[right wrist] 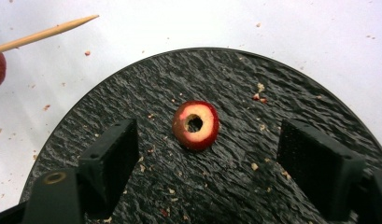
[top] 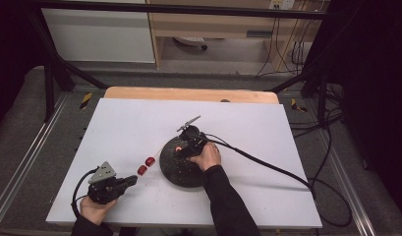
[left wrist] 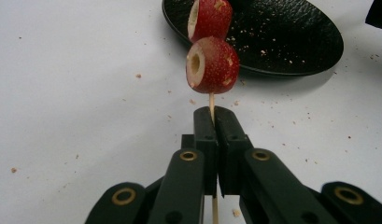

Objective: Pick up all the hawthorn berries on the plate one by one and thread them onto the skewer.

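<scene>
My left gripper (top: 133, 180) is shut on a thin wooden skewer (left wrist: 211, 103) that carries two cored red fruits (left wrist: 212, 65), (left wrist: 210, 17). In the high view those fruits (top: 146, 165) hang just left of the round black plate (top: 171, 169). My right gripper (top: 183, 151) is over the plate with its jaws wide apart. One cored red fruit (right wrist: 195, 124) lies on the plate (right wrist: 235, 74) between and just beyond the open fingers (right wrist: 111, 154). The skewer's pointed tip (right wrist: 62, 27) shows at the upper left of the right gripper view.
The plate rests on a white board (top: 129, 123) over a wooden table (top: 188, 93). Crumbs dot the plate and the board. A black cable (top: 267, 164) trails right from the right gripper. Black frame posts (top: 48, 83) stand at the sides.
</scene>
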A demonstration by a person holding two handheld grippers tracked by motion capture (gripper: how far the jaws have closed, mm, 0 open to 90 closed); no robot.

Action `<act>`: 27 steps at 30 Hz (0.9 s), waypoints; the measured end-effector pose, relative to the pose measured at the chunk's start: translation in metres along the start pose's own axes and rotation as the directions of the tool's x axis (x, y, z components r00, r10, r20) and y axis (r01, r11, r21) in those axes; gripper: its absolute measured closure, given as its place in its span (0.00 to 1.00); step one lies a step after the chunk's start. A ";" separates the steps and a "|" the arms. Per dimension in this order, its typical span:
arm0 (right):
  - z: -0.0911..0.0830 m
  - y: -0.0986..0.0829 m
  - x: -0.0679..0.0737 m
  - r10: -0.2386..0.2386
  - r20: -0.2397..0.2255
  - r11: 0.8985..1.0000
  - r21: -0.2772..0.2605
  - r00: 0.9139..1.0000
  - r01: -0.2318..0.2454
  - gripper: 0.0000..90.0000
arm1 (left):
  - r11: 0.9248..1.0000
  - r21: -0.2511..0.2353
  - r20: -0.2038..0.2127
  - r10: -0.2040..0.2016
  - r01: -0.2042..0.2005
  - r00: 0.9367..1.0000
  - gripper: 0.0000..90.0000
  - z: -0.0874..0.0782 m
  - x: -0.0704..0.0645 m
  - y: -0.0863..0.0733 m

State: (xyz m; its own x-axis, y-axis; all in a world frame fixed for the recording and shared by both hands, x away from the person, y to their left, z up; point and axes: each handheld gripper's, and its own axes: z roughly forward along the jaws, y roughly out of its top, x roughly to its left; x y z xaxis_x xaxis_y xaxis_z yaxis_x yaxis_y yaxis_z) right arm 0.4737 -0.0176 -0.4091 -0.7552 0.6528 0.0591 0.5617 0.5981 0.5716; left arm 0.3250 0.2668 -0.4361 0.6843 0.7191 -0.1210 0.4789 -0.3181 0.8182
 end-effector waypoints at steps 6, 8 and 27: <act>0.006 0.007 0.001 -0.020 -0.018 1.000 0.014 1.000 0.020 0.36 | 1.000 0.001 0.000 0.001 -0.001 1.000 0.98 0.000 0.000 0.000; 0.008 0.007 0.000 -0.023 -0.020 0.999 0.028 1.000 0.024 0.40 | 1.000 0.001 0.001 0.000 0.000 1.000 0.98 0.000 0.000 0.000; 0.015 0.008 -0.005 0.000 -0.083 0.999 0.050 0.997 0.004 0.68 | 1.000 0.005 0.000 0.002 -0.002 1.000 0.98 0.001 0.000 0.000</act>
State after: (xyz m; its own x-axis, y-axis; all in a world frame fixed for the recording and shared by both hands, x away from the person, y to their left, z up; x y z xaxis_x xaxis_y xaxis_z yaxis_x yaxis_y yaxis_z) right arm 0.4869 -0.0088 -0.4166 -0.7805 0.6121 0.1269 0.5749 0.6231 0.5303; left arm 0.3253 0.2659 -0.4364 0.6852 0.7185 -0.1191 0.4800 -0.3226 0.8158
